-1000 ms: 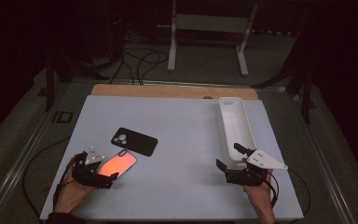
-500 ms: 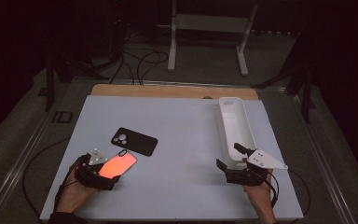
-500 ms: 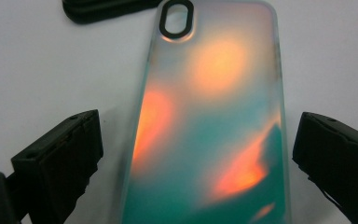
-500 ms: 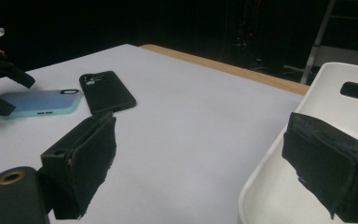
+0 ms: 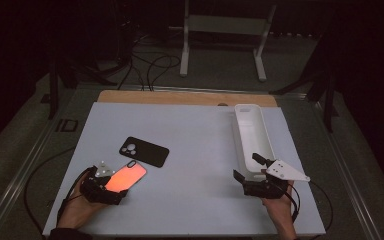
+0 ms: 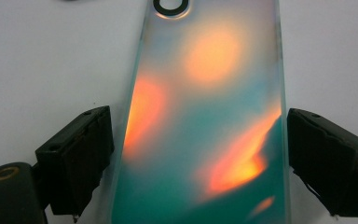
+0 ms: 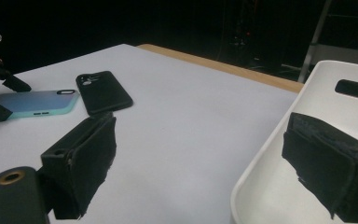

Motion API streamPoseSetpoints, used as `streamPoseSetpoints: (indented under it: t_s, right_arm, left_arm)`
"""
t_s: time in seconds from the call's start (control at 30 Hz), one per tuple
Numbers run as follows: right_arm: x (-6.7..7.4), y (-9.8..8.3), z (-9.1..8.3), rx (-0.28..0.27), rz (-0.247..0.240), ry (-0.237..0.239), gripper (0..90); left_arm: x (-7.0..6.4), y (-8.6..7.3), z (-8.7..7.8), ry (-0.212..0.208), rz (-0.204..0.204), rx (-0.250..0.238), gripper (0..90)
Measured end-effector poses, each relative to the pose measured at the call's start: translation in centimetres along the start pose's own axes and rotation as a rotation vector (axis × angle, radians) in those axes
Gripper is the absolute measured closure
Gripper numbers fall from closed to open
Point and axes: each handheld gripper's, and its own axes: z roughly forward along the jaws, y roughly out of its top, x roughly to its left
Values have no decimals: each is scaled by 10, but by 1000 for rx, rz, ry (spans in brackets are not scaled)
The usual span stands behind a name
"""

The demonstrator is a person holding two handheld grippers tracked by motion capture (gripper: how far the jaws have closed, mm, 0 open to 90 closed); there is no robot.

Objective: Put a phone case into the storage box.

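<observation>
Dark surroundings frame the white table (image 5: 200,150). We find our left gripper (image 5: 111,192) straddling the iridescent phone (image 5: 125,176), jaws just closing, pads not yet touching. Beside the phone's far end lies a black case (image 5: 144,151). A skewed squeeze could skid the phone into it. Well right of the phone, our right gripper (image 5: 247,172) stands open, empty, at the white tray (image 5: 252,132).

high: overhead, forward-down | gripper views: low, close | shared: iridescent phone case (image 5: 125,176)
</observation>
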Motion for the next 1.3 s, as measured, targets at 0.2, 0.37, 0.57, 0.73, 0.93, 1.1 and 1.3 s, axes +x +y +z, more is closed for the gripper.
streamPoseSetpoints:
  t_s: [0.2, 0.37, 0.57, 0.73, 0.93, 1.1, 1.3]
  right_arm:
    - [1, 0, 0, 0, 0, 2, 97]
    - [2, 0, 2, 3, -4, 6, 97]
    - [1, 1, 2, 2, -3, 4, 97]
    - [1, 1, 2, 2, -1, 6, 97]
    - [-1, 4, 1, -9, 23, 12, 97]
    - [-1, 6, 2, -5, 27, 13, 97]
    - [-1, 9, 5, 16, 33, 23, 96]
  left_arm:
    - [-2, 1, -2, 1, 10, 12, 163]
    - [-4, 2, -3, 15, 9, 11, 170]
    - [-6, 3, -7, 24, 6, -12, 172]
    - [-7, 6, -14, 20, -13, -57, 172]
    - [-14, 11, -25, 39, -16, -120, 172]
    - [-20, 19, -36, 64, -16, -190, 172]
    - [-26, 29, -50, 87, -12, -276, 172]
